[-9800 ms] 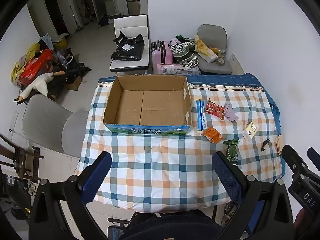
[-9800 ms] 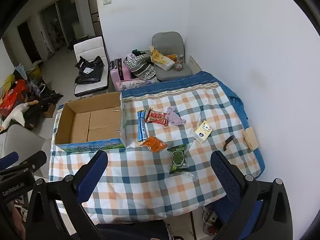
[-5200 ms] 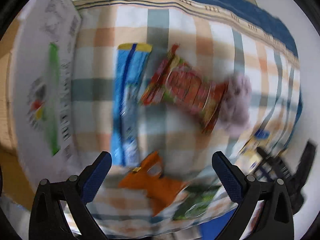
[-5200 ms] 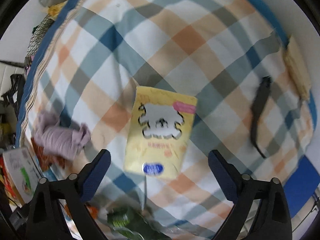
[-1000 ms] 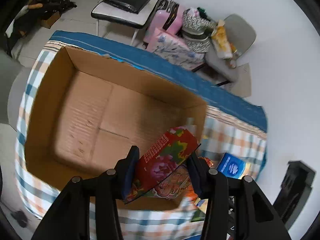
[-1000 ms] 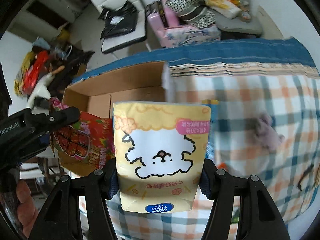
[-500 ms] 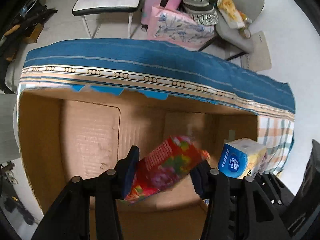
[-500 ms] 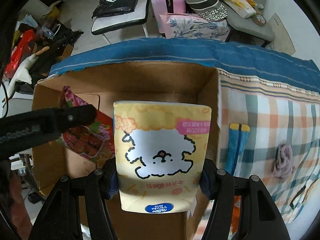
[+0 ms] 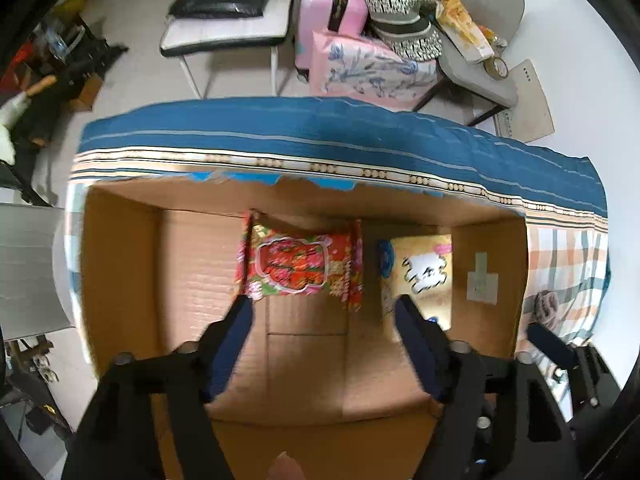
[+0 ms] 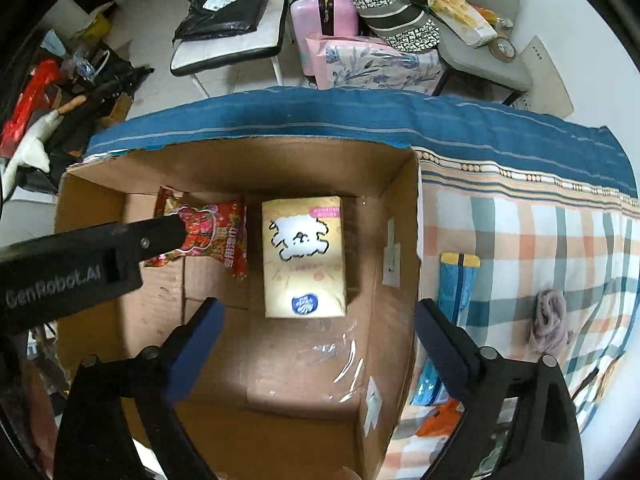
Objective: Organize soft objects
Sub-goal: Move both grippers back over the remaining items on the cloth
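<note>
Hovering over the box (image 10: pixel 394 216), your right gripper (image 10: pixel 318 326) has its jaws spread wide and empty, with the tissue pack (image 10: pixel 302 256) lying flat on the box floor just ahead of them. Your left gripper (image 9: pixel 324 316) is likewise wide open and empty, with the red pack (image 9: pixel 300 266) just ahead of its jaws, beside the tissue pack.

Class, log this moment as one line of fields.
left gripper: open | right gripper: open | red packet, yellow tissue pack: in cardboard box
</note>
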